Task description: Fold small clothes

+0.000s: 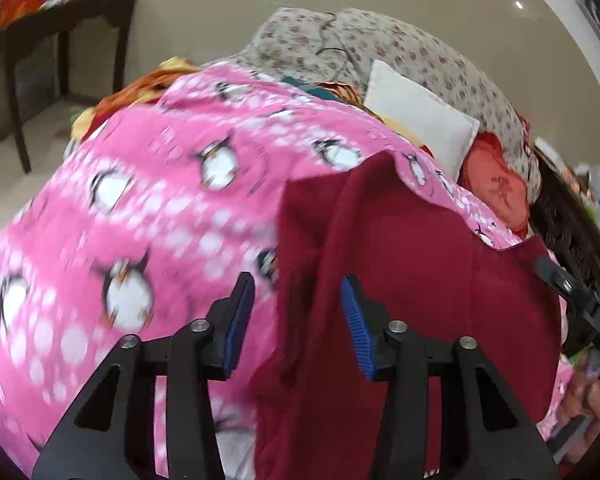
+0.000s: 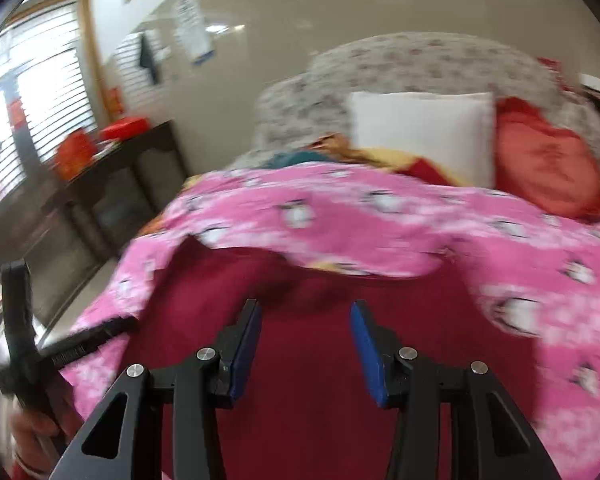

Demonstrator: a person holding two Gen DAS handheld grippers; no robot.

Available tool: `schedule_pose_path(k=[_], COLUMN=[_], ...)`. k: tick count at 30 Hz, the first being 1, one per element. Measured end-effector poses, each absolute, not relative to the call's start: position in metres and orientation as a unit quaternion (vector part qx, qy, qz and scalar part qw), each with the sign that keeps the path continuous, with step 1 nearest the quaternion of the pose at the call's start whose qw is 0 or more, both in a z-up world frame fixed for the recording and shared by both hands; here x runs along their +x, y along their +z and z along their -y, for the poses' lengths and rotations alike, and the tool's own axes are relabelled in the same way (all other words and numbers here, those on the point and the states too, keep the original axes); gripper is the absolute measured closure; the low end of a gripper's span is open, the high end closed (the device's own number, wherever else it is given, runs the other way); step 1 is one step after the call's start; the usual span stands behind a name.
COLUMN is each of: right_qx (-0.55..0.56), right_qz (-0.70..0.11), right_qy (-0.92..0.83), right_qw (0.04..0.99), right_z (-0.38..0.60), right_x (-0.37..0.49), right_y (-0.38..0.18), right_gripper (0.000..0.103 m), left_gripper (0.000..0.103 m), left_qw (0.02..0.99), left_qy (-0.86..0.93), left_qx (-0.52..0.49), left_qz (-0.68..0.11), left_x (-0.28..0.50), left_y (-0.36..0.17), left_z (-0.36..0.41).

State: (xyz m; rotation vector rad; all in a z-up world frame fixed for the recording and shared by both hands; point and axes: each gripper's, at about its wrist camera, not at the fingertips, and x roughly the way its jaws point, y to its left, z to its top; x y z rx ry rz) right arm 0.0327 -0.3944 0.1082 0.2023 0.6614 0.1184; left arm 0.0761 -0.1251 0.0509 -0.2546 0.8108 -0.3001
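Meanwhile, a dark red garment (image 1: 400,248) lies spread on a pink penguin-print blanket (image 1: 140,200) covering a bed, filling the lower centre and right of the left wrist view. The left gripper (image 1: 298,320) hangs over the garment's left edge with its blue-padded fingers (image 1: 238,320) spread apart and nothing between them; one pad sits over the pink blanket, the other over the red cloth. At the right edge of that frame, the right gripper (image 1: 580,300) reaches in over the garment's far corner.

From the right wrist view, the same garment (image 2: 300,320) fills the lower centre, with a fold of the blanket (image 2: 380,220) lapping over its upper edge. The right gripper (image 2: 306,344) is poised above the cloth, fingers wide and holding nothing. The left gripper (image 2: 80,344) enters from the lower left of the frame; its tip is too blurred to tell whether it touches the fabric.

Behind the blanket, a white pillow (image 2: 420,136) and an orange-red cushion (image 2: 548,160) lean against a floral headboard (image 2: 420,60). A dark wooden side table (image 2: 120,160) stands at the left, beside slatted window blinds (image 2: 40,80).
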Motion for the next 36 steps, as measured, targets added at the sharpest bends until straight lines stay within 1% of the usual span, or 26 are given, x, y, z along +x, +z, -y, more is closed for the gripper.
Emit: schedule_pose_path(k=[4, 5, 7, 8, 9, 11, 14, 19, 23, 27, 30, 36], right_qx=[0.116, 0.122, 0.112, 0.101, 0.096, 0.082, 0.046, 0.06, 0.06, 0.067, 0.049, 0.035], right_qz=[-0.324, -0.328, -0.343, -0.351, -0.358, -0.367, -0.363, -0.353, -0.356, -0.327, -0.315, -0.36], right_qy=[0.056, 0.073, 0.084, 0.078, 0.073, 0.052, 0.034, 0.047, 0.035, 0.038, 0.029, 0.103], right_qw=[0.937, 0.934, 0.929, 0.928, 0.926, 0.925, 0.93, 0.932, 0.932, 0.942, 0.947, 0.927], right_z=[0.379, 0.377, 0.364, 0.357, 0.353, 0.343, 0.334, 0.332, 0.323, 0.315, 0.308, 0.276], right_x=[0.053, 0.057, 0.068, 0.075, 0.082, 0.098, 0.101, 0.089, 0.095, 0.087, 0.083, 0.114], right_y=[0.102, 0.098, 0.086, 0.078, 0.071, 0.054, 0.06, 0.082, 0.084, 0.098, 0.108, 0.087], right_gripper=[0.059, 0.059, 0.059, 0.06, 0.064, 0.064, 0.063, 0.063, 0.063, 0.063, 0.063, 0.064], left_gripper=[0.053, 0.052, 0.046, 0.043, 0.042, 0.042, 0.04, 0.039, 0.039, 0.039, 0.039, 0.039], left_qw=[0.9, 0.898, 0.895, 0.894, 0.891, 0.89, 0.889, 0.889, 0.892, 0.893, 0.893, 0.891], left_qy=[-0.145, -0.15, -0.155, -0.158, -0.165, -0.172, -0.179, -0.184, -0.184, -0.185, -0.184, -0.188], left_qx=[-0.134, -0.137, -0.145, -0.149, -0.151, -0.15, -0.154, -0.153, -0.142, -0.137, -0.136, -0.138], left_qz=[-0.388, -0.39, -0.391, -0.392, -0.396, -0.394, -0.393, -0.391, -0.388, -0.387, -0.387, -0.39], left_x=[0.072, 0.072, 0.075, 0.074, 0.074, 0.074, 0.073, 0.072, 0.07, 0.068, 0.067, 0.067], left_y=[0.034, 0.03, 0.025, 0.023, 0.021, 0.021, 0.017, 0.019, 0.019, 0.02, 0.02, 0.021], left_z=[0.118, 0.118, 0.118, 0.118, 0.118, 0.117, 0.114, 0.111, 0.113, 0.115, 0.117, 0.116])
